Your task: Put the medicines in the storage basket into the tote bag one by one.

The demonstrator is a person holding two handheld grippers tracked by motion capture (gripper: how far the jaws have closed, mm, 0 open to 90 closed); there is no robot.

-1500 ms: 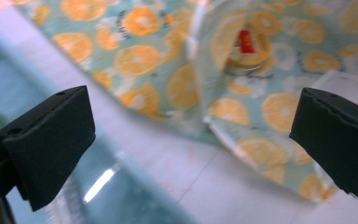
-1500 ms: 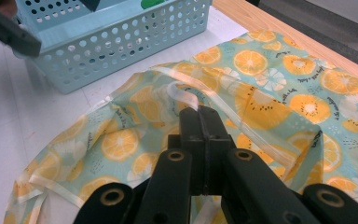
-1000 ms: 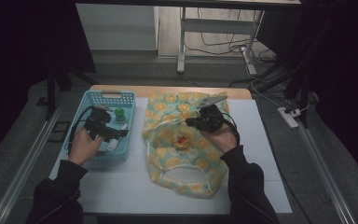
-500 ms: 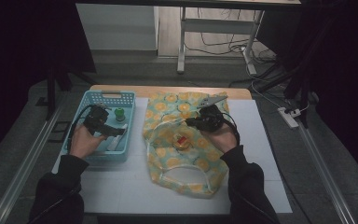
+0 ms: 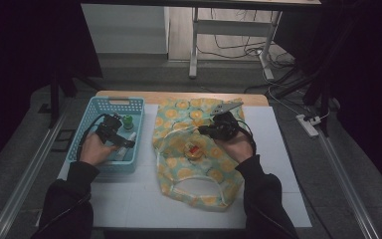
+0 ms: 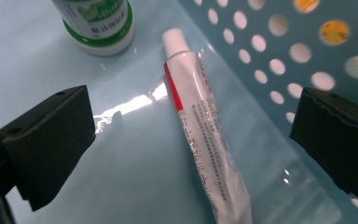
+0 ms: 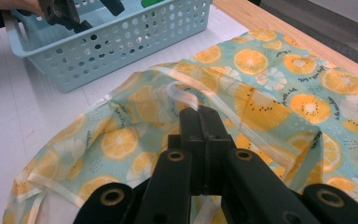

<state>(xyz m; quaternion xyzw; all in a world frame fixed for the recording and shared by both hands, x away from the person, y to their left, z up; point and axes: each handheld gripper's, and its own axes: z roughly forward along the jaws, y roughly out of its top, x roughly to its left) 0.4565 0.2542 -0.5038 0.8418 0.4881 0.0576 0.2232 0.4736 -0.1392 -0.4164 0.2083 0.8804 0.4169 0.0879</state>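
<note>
Left tongs (image 6: 191, 135), wide, have sunk over the tube (image 6: 205, 135); right tongs (image 7: 199, 116) stay clamped on the bag (image 7: 270, 93).

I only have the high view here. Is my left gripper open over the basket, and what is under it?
Observer: The left gripper is open, with a white tube lying on the basket floor between its jaws, untouched.
Operator: Anything else close to that tube?
Observer: A white bottle with a green label stands just beyond the tube's capped end.
Operator: And the right gripper, is it holding the bag?
Observer: In the right gripper view the right gripper has its jaws shut on the pale edge strip of the orange-print bag.
</note>
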